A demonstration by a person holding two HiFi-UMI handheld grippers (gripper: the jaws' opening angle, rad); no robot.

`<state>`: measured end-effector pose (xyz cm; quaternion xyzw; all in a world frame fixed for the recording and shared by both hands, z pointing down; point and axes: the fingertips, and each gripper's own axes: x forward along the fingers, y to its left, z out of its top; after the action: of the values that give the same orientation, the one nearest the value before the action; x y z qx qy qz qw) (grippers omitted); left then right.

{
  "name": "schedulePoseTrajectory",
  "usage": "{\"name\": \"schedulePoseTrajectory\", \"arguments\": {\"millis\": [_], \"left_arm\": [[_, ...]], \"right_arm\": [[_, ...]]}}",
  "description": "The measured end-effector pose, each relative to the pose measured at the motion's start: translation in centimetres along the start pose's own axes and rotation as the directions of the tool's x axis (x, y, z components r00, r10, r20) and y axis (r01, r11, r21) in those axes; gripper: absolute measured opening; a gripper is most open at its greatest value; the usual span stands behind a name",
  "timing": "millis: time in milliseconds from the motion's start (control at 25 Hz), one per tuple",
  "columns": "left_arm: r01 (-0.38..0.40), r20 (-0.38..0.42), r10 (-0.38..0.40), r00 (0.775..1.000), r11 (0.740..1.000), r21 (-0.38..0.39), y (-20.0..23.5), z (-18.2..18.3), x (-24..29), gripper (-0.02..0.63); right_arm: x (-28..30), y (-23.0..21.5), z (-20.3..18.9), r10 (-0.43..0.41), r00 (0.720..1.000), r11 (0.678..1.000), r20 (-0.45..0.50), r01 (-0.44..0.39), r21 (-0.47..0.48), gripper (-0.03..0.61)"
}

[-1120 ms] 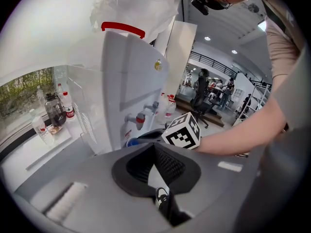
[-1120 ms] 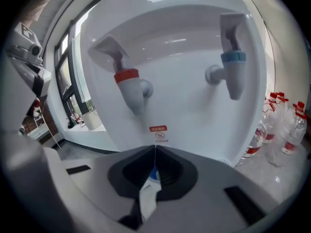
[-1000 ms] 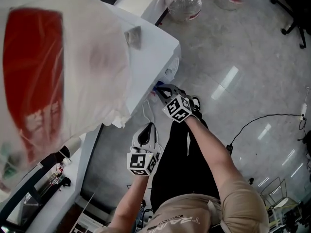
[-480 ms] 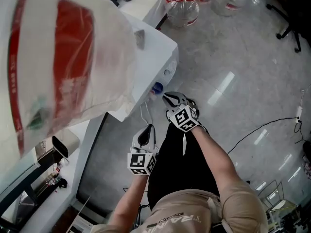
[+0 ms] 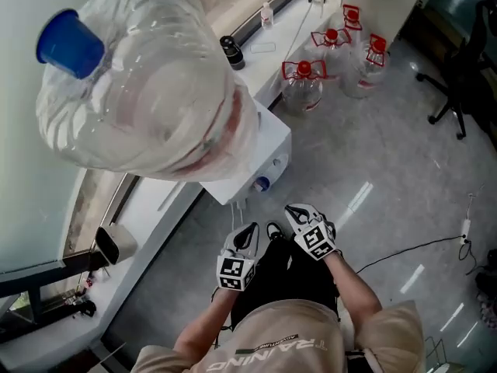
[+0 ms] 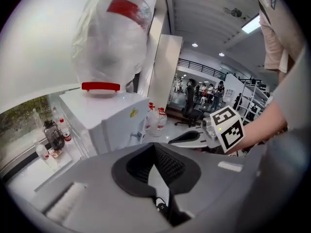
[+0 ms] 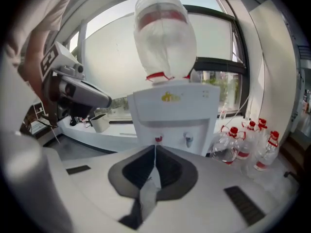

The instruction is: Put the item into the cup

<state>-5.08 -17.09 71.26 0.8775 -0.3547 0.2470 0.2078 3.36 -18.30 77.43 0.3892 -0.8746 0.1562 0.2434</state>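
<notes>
1. Two landmarks to start from: the big upturned water bottle [image 5: 147, 92] on the white dispenser [image 5: 268, 142]. Use them for bearings only, and stay clear of the taps [image 7: 188, 141].
2. Scan the long white counter [image 5: 147, 216] to the left of the dispenser. Leave the spare bottles [image 5: 303, 84] on the floor alone.
3. Count the left gripper [image 5: 248, 231] and the right gripper [image 5: 299, 212] as empty. Jaws pressed together on both, nothing between them, held side by side low in front of the dispenser and touching nothing.
4. Look for the cup: possibly the small white pot [image 7: 99, 123] on the counter, though cannot tell for sure.
5. Find the item before anything else; not to be seen in any view. Spread one gripper's jaws only once squared up over it, and leave the other free to steady the cup.
</notes>
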Motion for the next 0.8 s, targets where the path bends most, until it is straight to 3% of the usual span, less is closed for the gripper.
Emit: {"name": "schedulePoseTrajectory", "arguments": {"millis": [160,480,800], "left_arm": [[0.025,0.046,-0.027,0.999,0.999,0.044,-1.4,3.3,-1.4,0.008],[-0.019,0.178,0.003,0.984,0.996,0.09,-1.1,11.6,-4.5,0.008],[-0.032,0.276,0.005,0.961,0.995,0.092,-0.4,16.7,-6.6,0.008]], "right_arm": [[-3.6,-0.1,5.2,-0.017,0.998,0.999,0.052,0.02,-0.049,0.012],[-9.0,-1.5,16.8,-0.094,0.972,0.994,0.215,0.102,-0.03,0.012],[-11.4,0.8,21.0,-0.043,0.963,0.997,0.265,0.06,-0.057,0.012]]}}
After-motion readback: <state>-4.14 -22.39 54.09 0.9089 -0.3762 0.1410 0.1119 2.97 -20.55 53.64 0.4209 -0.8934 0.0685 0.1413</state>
